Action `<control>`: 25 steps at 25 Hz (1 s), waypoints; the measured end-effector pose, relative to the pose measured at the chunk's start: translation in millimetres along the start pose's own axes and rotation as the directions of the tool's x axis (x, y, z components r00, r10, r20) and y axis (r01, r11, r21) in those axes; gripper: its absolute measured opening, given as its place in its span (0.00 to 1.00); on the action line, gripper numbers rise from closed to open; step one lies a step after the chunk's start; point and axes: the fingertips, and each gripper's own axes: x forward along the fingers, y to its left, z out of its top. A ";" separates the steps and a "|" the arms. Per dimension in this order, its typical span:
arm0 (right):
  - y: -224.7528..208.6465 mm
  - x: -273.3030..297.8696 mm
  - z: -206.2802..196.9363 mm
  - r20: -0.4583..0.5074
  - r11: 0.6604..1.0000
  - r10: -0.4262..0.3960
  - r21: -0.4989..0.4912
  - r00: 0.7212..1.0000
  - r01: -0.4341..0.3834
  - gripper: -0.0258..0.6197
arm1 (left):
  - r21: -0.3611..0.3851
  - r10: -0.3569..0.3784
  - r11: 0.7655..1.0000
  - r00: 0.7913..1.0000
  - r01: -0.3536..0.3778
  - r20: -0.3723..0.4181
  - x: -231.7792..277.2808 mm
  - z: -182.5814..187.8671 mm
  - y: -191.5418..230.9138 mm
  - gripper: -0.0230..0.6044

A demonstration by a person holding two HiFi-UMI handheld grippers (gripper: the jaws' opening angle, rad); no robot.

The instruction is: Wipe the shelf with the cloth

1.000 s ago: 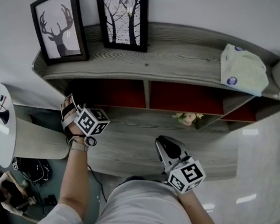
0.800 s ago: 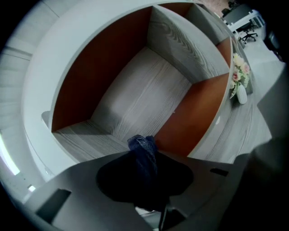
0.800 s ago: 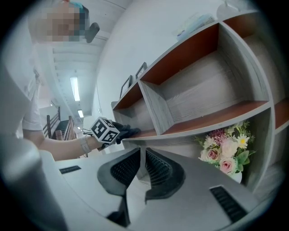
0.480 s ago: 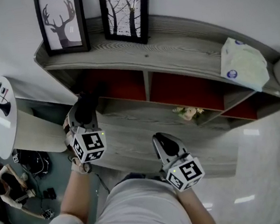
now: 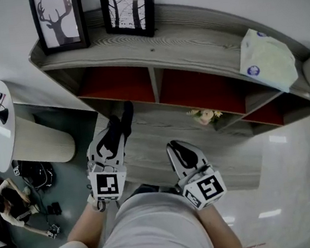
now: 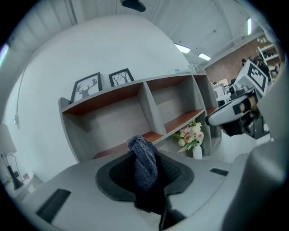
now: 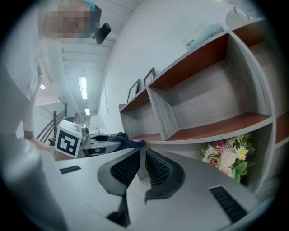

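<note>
A grey wooden shelf [image 5: 190, 43] with red-backed compartments stands against the white wall. My left gripper [image 5: 118, 132] is shut on a dark blue cloth [image 6: 143, 158], which sticks up between its jaws and points toward the shelf's lower left compartment [image 5: 117, 85]. In the head view the cloth [image 5: 124, 114] shows as a dark strip over the lower board [image 5: 161, 131]. My right gripper [image 5: 182, 155] hangs beside it, shut with nothing in it, short of the shelf. The right gripper view shows the left gripper [image 7: 128, 143] with the cloth at left.
Two framed pictures [image 5: 58, 20] stand on the top board at left. A white packet [image 5: 267, 59] lies at its right end. A small bunch of flowers [image 5: 204, 115] sits in the lower right compartment. A round white table [image 5: 1, 128] stands at far left.
My left gripper has swung from the left edge of the shelf toward the middle and now points at the lower left compartment, cloth held. The right gripper has barely moved.
</note>
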 end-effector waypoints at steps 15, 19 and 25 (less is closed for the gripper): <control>-5.4 -13.2 22.8 0.061 0.993 -0.077 -0.081 0.995 0.081 0.11 | -0.328 -0.255 0.904 0.962 0.272 0.097 16.5 6.1 -67.2 0.22; -5.1 -15.7 23.4 0.061 0.990 -0.090 -0.099 0.994 0.096 0.11 | -0.330 -0.278 0.895 0.954 0.299 0.110 21.8 9.0 -71.2 0.22; -7.4 -21.1 23.6 0.075 0.988 -0.119 -0.089 0.990 0.125 0.11 | -0.322 -0.301 0.889 0.946 0.324 0.122 24.7 10.6 -74.0 0.22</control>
